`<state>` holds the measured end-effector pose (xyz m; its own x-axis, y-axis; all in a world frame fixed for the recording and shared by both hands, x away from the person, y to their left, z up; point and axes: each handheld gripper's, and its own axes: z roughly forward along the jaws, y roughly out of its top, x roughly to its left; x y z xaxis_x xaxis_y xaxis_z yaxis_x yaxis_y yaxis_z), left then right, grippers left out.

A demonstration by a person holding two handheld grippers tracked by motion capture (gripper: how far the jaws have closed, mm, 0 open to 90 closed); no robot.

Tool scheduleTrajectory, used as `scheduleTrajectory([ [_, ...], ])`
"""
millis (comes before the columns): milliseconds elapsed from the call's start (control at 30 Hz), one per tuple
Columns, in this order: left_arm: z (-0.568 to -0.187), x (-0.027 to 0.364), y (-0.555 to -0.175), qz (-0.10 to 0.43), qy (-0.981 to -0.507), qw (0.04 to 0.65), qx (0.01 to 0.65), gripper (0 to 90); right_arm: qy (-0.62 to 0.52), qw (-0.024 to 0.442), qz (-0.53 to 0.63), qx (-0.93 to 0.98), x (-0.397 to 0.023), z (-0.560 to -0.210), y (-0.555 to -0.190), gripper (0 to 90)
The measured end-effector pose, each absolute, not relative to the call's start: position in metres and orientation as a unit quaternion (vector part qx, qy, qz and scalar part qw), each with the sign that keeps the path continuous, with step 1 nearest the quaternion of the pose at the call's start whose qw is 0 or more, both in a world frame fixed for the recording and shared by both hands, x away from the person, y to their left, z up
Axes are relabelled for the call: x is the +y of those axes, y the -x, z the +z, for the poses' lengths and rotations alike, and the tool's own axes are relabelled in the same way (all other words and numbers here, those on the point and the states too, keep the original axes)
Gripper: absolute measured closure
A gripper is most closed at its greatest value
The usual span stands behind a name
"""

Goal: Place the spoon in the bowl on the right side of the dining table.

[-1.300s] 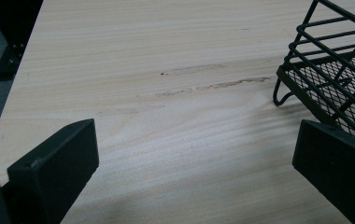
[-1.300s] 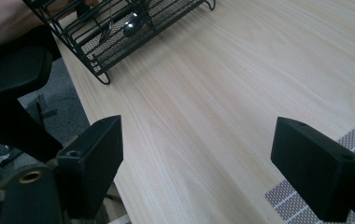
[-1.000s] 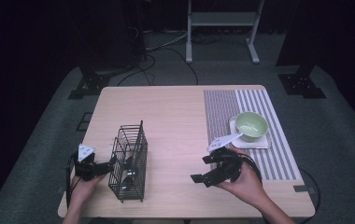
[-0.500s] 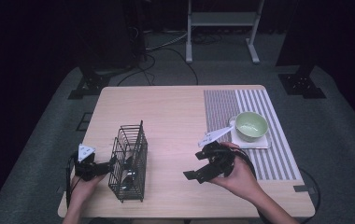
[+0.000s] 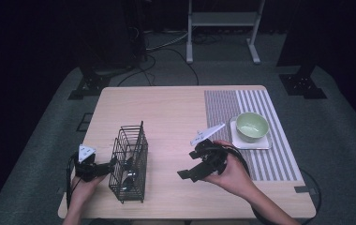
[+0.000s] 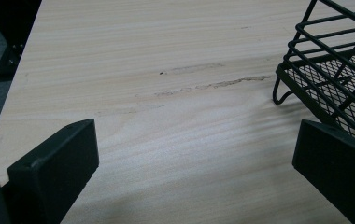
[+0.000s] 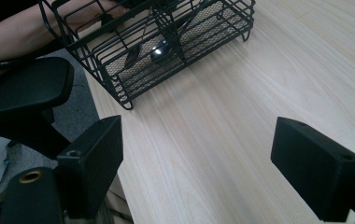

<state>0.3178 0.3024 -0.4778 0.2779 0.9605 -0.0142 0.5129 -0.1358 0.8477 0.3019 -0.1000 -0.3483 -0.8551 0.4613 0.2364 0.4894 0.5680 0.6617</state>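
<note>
Two grippers work low in the frame: your left gripper (image 5: 102, 168) sits at lower left, jaws spread wide and empty, one jaw just beside the black wire basket (image 5: 130, 161). Your right gripper (image 5: 196, 169) hovers right of centre, tilted toward the basket, jaws wide apart, holding nothing. Inside the basket lies what looks like a dark spoon (image 7: 160, 49). At right, a green bowl (image 5: 252, 126) stands on the striped mat (image 5: 279, 154).

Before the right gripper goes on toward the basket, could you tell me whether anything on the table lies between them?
Nothing visible does: between the open right gripper and the basket there is bare table.
</note>
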Motion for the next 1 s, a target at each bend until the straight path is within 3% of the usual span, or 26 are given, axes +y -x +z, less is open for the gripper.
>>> scheduleTrajectory([
  [1000,-0.478,0.302,-0.318,0.285,-0.697,0.39,0.53,0.0,0.24,0.037,-0.382,-0.891,-0.056,-0.344,-0.313,19.2],
])
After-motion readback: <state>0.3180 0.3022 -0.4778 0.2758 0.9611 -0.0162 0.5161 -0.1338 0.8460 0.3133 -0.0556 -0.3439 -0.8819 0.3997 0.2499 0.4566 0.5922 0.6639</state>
